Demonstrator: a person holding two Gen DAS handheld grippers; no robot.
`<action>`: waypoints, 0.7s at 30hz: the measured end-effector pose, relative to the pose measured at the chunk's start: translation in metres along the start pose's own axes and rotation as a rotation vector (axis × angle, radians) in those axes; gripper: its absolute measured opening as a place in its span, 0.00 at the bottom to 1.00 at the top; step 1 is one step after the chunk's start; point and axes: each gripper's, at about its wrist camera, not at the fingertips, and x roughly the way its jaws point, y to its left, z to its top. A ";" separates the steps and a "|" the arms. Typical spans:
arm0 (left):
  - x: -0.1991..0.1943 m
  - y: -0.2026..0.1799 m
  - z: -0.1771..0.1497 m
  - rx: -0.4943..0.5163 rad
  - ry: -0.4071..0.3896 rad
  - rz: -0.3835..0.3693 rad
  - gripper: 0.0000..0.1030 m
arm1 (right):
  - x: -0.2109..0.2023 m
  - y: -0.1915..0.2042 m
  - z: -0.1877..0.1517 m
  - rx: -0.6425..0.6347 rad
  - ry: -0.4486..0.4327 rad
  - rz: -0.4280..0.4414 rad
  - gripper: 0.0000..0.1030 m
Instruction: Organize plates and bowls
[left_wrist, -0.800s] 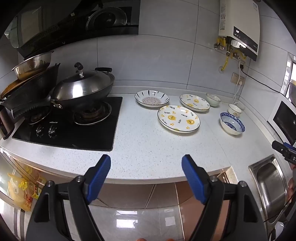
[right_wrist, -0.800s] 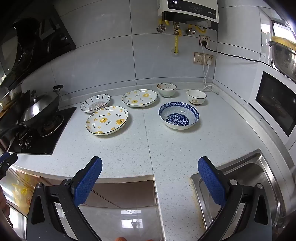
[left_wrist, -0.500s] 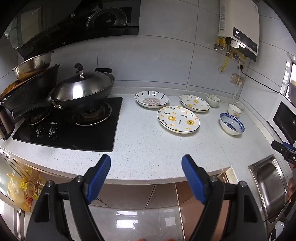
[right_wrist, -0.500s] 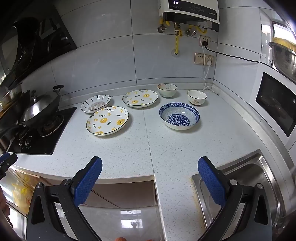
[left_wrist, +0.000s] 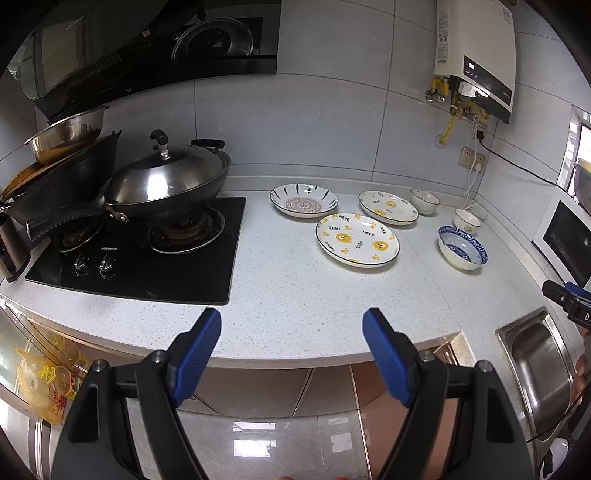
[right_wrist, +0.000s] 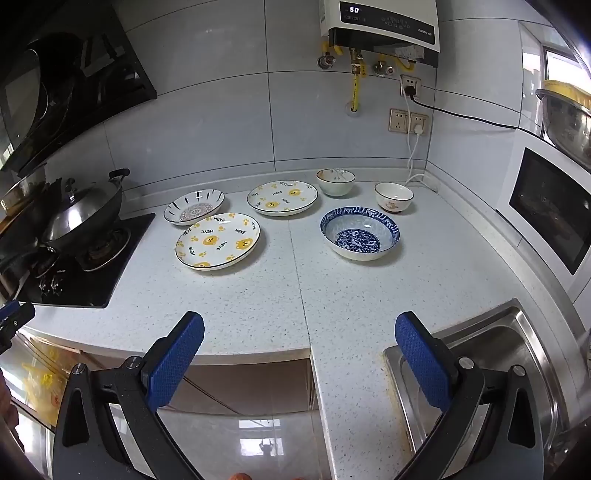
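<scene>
On the white speckled counter (right_wrist: 288, 295) lie two yellow bear plates, one near (right_wrist: 218, 240) (left_wrist: 357, 240) and one farther back (right_wrist: 282, 196) (left_wrist: 388, 207). A striped plate with a pink centre (right_wrist: 194, 211) (left_wrist: 303, 199) sits to their left. A blue patterned bowl (right_wrist: 360, 232) (left_wrist: 462, 246) and two small white bowls (right_wrist: 335, 181) (right_wrist: 393, 196) stand to the right. My left gripper (left_wrist: 291, 350) and my right gripper (right_wrist: 299, 354) both hang open over the counter's front edge, well short of the dishes, with nothing between their blue pads.
A black gas hob (left_wrist: 140, 258) with a lidded wok (left_wrist: 166, 181) fills the left. A steel sink (right_wrist: 480, 369) is set into the counter at the right. A microwave (right_wrist: 550, 206) stands at the far right, a water heater (right_wrist: 380, 26) hangs on the wall.
The right wrist view has crept slightly nearer the dishes; otherwise both grippers hold still and stay open.
</scene>
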 end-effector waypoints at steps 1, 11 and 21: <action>-0.001 0.001 0.000 0.001 -0.001 0.000 0.76 | -0.001 0.001 0.000 -0.002 -0.003 -0.002 0.99; -0.004 0.001 -0.004 0.008 -0.004 -0.003 0.76 | -0.006 0.005 -0.002 -0.004 -0.010 -0.008 0.99; -0.005 -0.001 -0.007 0.010 -0.002 -0.003 0.76 | -0.012 0.008 -0.006 0.002 -0.012 -0.016 0.99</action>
